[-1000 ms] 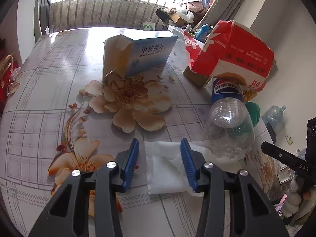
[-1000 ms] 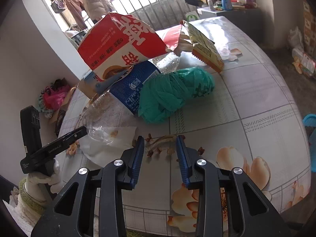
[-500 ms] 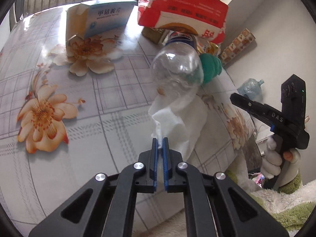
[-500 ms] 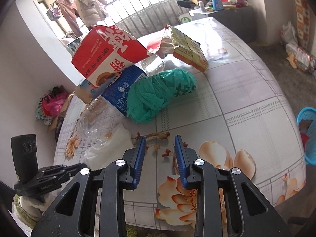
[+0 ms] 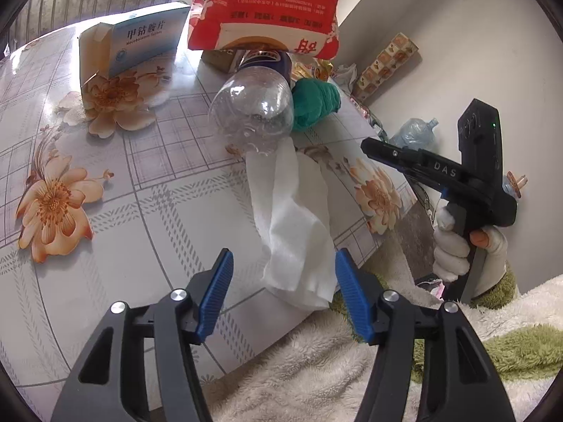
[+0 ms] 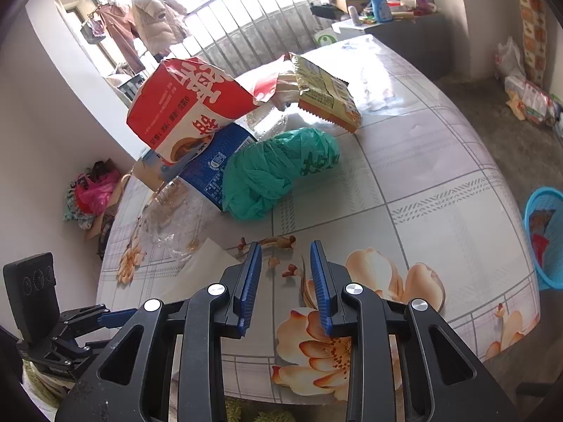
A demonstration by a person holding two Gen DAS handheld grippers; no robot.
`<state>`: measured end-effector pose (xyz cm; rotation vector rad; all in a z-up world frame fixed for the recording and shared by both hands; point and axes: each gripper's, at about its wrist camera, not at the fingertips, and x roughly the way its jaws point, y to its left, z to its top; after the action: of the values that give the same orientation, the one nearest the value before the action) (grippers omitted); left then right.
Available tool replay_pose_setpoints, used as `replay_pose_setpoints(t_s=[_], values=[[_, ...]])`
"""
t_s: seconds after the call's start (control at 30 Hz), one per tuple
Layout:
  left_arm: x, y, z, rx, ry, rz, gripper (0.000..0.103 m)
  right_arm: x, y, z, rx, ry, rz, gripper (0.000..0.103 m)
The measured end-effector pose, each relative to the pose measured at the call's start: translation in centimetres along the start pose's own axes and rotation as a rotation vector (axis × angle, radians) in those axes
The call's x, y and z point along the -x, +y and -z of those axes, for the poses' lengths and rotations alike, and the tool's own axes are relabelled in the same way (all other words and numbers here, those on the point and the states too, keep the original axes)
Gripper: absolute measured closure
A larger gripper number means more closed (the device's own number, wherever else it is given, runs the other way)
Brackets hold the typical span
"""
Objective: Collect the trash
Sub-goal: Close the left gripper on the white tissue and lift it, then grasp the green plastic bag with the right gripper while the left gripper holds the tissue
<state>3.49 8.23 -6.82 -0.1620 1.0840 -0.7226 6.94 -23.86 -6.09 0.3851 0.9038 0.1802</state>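
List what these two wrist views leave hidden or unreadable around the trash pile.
- Clear plastic bottle: its neck and cap, left wrist view, hidden under the red carton.
- White tissue: right wrist view shows only a corner, behind the right hand-held gripper.
- Blue basket: cut by the right edge; contents unclear.
- Small print on the red carton: too small.

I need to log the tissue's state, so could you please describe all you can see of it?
The white paper tissue is thin, soft and creased. It lies on the flowered table, its far end by the clear bottle's base, its near end drooping over the edge. It sits between the left gripper's open, just-opened jaws, untouched.
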Motion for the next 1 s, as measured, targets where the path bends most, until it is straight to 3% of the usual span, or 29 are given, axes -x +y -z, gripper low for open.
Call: replay_pose_setpoints(t_s=[0.13,0.3,0.43,0.57,0.87,1.0], values=[[-2.0,0.0,-1.3,0.007,0.005,-0.034,0.044,-0.2,0.0,0.0,-0.006,0.005,0.002,0.075],[-3.9,-2.1,-2.2,-0.098,-0.010,-0.100,0.048,-0.3,0.1,-0.1,-0.014,0.007,0.003,0.075],[-5.1,-4.4,-1.9,-0.214,0.001,-0.154,0.071,0.4,-0.1,-0.1,-0.018,-0.013,0.007,0.075],[-5.6,-5.5,-1.9,-0.248,-0.010,-0.184,0.097,1.2,-0.7,-0.2,-0.035,-0.036,0.011,0.075],[-4.1,-7.6,-3.0,-0.315,-0.143,-0.171,0.099,1.7,-2.0,-1.6,-0.082,-0.072,-0.002,0.071],[-5.1,-7.5,-3.7,-0.310,-0.136,-0.203,0.099,1.0,-2.7,-2.8,-0.117,-0.067,-0.029,0.058]])
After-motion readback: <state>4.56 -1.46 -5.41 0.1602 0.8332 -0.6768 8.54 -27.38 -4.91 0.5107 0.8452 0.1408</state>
